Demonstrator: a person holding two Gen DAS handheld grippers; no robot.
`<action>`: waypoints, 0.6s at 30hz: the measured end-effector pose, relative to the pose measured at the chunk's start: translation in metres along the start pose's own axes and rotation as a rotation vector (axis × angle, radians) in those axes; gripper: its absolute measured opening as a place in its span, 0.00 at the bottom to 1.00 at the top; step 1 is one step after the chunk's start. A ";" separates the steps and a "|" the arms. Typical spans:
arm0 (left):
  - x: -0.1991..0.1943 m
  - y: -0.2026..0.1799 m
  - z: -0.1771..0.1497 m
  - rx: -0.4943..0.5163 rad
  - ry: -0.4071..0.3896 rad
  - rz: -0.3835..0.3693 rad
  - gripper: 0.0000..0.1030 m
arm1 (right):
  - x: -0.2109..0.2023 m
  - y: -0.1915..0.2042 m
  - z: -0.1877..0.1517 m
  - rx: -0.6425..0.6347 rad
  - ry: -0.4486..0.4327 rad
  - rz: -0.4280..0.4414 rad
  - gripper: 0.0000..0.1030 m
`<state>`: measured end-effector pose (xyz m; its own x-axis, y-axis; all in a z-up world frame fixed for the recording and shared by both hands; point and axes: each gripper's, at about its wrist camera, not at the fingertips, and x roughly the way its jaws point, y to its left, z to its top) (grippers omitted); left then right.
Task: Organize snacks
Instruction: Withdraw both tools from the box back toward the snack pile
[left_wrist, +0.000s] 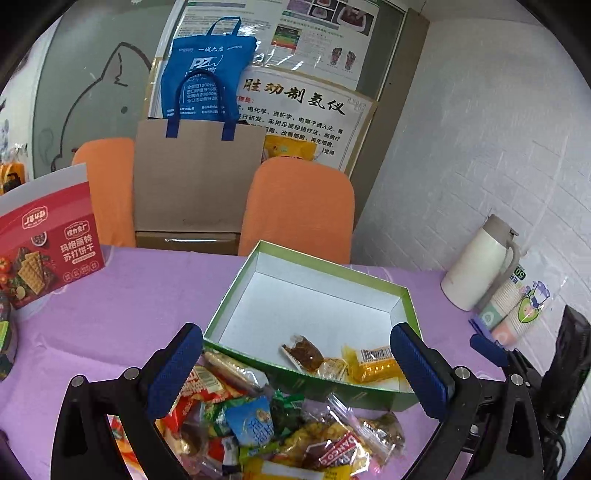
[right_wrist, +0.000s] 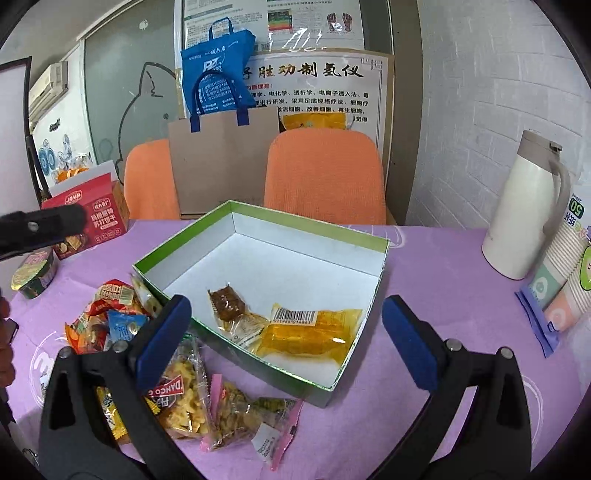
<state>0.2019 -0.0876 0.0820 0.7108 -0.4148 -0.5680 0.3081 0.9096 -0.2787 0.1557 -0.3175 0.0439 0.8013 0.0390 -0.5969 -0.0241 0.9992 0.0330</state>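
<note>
Both claws gape, holding nothing. Drop the left claw (left_wrist: 295, 365) straight onto one packet atop the pile (left_wrist: 258, 424) at its 6 o'clock, pinching a single wrapper only. The box (right_wrist: 310, 229), holding three snacks (right_wrist: 306, 332), lies at 12 o'clock of the right claw (right_wrist: 286, 341) on the desk (right_wrist: 443, 266)

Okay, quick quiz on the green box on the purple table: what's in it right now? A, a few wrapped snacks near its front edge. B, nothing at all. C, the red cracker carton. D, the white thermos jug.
A: the green box holds a brown wrapped snack, a small clear packet and a yellow packet near its front edge.
</note>
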 end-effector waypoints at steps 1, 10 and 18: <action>-0.008 0.002 -0.003 -0.010 -0.001 -0.006 1.00 | 0.009 0.001 -0.002 -0.017 0.014 -0.035 1.00; -0.047 0.006 -0.033 0.073 -0.019 0.078 1.00 | 0.043 0.014 -0.008 0.051 0.112 0.183 0.79; 0.009 0.009 -0.016 0.136 0.084 0.052 0.99 | 0.022 -0.007 -0.020 0.042 0.094 0.001 0.68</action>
<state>0.2007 -0.0832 0.0622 0.6744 -0.3622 -0.6435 0.3587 0.9224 -0.1433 0.1619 -0.3235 0.0144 0.7419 0.0428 -0.6692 0.0019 0.9978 0.0659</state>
